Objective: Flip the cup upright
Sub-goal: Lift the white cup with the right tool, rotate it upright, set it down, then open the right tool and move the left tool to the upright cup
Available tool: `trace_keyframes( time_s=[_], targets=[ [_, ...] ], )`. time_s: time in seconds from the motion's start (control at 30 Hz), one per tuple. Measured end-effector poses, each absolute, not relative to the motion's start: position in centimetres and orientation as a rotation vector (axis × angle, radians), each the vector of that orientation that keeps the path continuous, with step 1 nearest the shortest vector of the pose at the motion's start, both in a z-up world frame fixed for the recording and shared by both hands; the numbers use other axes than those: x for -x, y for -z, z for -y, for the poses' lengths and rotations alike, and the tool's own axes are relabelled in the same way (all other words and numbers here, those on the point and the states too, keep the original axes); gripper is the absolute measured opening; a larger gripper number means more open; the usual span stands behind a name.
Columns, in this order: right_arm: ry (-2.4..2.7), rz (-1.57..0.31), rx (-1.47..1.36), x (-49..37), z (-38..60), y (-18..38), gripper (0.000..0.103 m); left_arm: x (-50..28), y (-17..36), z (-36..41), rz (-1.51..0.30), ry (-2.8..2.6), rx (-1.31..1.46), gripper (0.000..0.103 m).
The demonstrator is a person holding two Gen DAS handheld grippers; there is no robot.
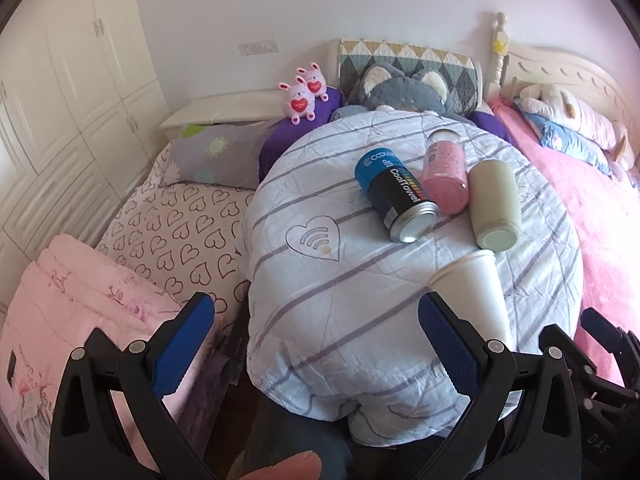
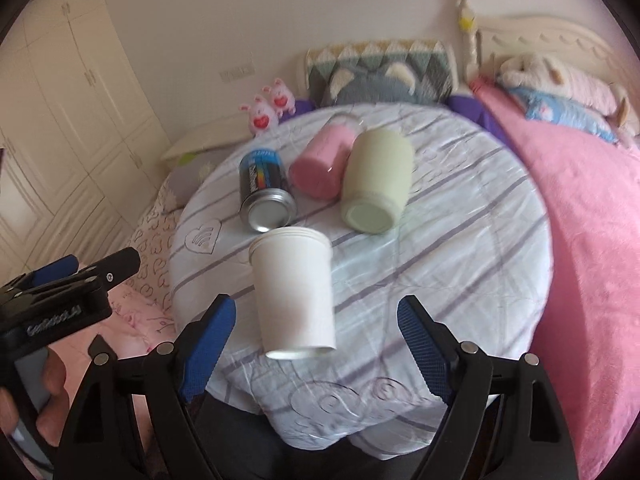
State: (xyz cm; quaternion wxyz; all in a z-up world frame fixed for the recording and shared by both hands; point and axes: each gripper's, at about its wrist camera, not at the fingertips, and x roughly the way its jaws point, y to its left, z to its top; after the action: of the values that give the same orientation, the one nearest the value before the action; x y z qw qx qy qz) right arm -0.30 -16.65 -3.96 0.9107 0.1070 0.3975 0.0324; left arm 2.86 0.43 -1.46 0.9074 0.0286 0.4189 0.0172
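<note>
A white paper cup (image 2: 294,294) lies on its side on the striped quilt (image 2: 460,248), rim toward the far side, base toward me. My right gripper (image 2: 316,312) is open, its blue pads on either side of the cup's base end, not touching it. In the left wrist view the cup (image 1: 472,292) lies just beyond the right pad. My left gripper (image 1: 316,312) is open and empty, above the quilt's near left part.
Three containers lie on their sides beyond the cup: a blue-black CoolTowel can (image 2: 266,196), a pink-filled clear jar (image 2: 322,164) and a pale green tumbler (image 2: 376,180). Plush toys (image 1: 304,92), pillows, a pink blanket (image 2: 592,240) and a white wardrobe (image 1: 60,100) surround the quilt.
</note>
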Motion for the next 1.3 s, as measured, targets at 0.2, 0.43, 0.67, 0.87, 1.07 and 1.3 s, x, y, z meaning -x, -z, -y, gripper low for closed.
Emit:
trace_keyframes(
  time_s=[0.2,0.43,0.67,0.87,1.07,1.3],
  targets=[
    [-0.064,-0.822,-0.217,1.2,16.8,4.0,0.084,-1.7,1.7,0.2,-0.874,-0.032,-0.071,0.103],
    [-0.055,-0.809,-0.208,2.1,16.9,3.5,0.084,-0.2,1.7,0.3,-0.863,-0.026,-0.077,0.103],
    [-0.051,-0.8,-0.225,2.7,17.5,3.2,0.084,0.6,1.6,1.1,-0.86,-0.013,-0.09,0.103],
    [-0.052,-0.797,-0.242,2.9,18.3,3.3,0.084,0.9,1.2,1.8,-0.855,-0.011,-0.088,0.103],
    [-0.041,-0.795,-0.265,3.1,19.7,3.6,0.084,0.8,1.3,3.1,-0.862,-0.006,-0.093,0.103],
    [-0.03,-0.801,-0.293,2.8,22.3,4.5,0.084,-0.7,2.6,6.5,-0.907,0.017,-0.103,0.103]
  ],
)
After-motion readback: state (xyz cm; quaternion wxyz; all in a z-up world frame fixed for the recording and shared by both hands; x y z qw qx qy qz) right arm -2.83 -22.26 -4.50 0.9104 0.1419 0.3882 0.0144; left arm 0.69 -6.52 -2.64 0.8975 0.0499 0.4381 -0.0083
